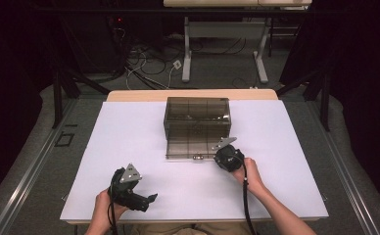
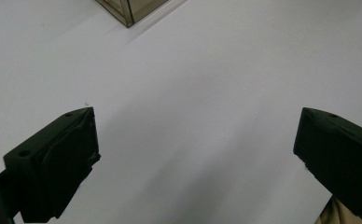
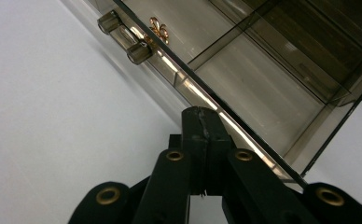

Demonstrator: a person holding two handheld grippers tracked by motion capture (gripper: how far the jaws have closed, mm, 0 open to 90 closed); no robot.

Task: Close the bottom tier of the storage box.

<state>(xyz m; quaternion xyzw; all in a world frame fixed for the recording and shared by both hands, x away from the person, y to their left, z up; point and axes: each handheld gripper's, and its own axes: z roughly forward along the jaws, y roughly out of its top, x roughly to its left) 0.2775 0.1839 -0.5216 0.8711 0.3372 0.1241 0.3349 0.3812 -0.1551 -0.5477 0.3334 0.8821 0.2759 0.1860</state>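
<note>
A smoked, see-through plastic organiser box [image 1: 197, 117] stands on the white desk [image 1: 129, 142], toward the middle of the far edge. Its drawer [image 1: 190, 146] is pulled out toward the person, so the drawer front lies closer to the desk's centre than the box body does. Thin walls divide the box into compartments. In the right gripper view the drawer front [image 3: 179, 77] runs slantwise across the frame, with a smoky two-knob handle [image 3: 123, 37] and a small gold ornament [image 3: 158, 30] just beside it.

The right gripper [image 1: 228, 155] sits at the near right corner of the drawer, held in the person's right hand [image 1: 250, 177]. Its two black jaws are pressed together with nothing between them, and their joined tips [image 3: 201, 122] lie at the top rim of the drawer front, well along the rim from the handle. Whether the tips actually touch the rim cannot be told.

The left gripper [image 1: 151, 198] rests low near the near left corner of the desk, in the left hand [image 1: 102, 208], well apart from the box. Its jaws stand wide, holding nothing; in the left gripper view bare white desk lies between the fingers [image 2: 62, 158], and one corner of the drawer [image 2: 128, 10] appears far off at the top.
</note>
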